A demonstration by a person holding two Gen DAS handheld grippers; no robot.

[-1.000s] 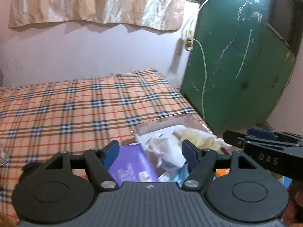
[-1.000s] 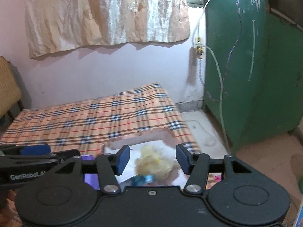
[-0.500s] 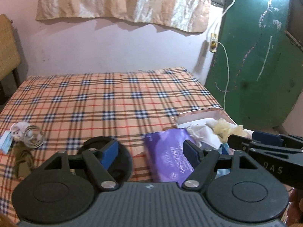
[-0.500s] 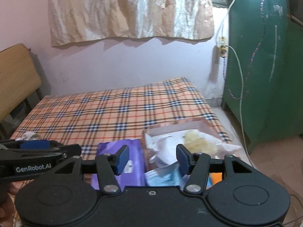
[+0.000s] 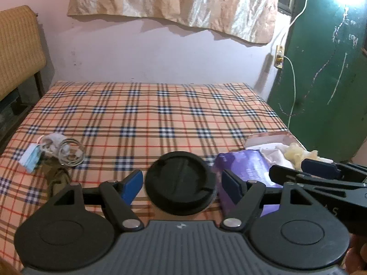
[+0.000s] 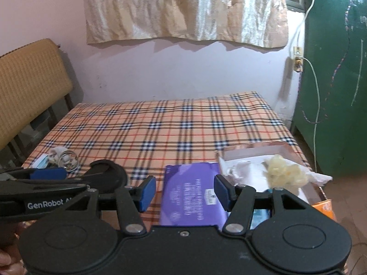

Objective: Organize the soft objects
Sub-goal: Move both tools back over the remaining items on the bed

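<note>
Your left claw [image 5: 180, 185] and right claw [image 6: 184, 192]: parted, empty | box [image 6: 282, 151] lower right part-filled | purple pack [image 6: 190, 194], cloth bundle [image 5: 57, 147] lower left remain on bed [image 5: 149, 114]

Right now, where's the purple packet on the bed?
The purple packet lies near the bed's front right corner, seen between the right gripper's open fingers, with the black round disc to its left and the open box on its right.
</note>
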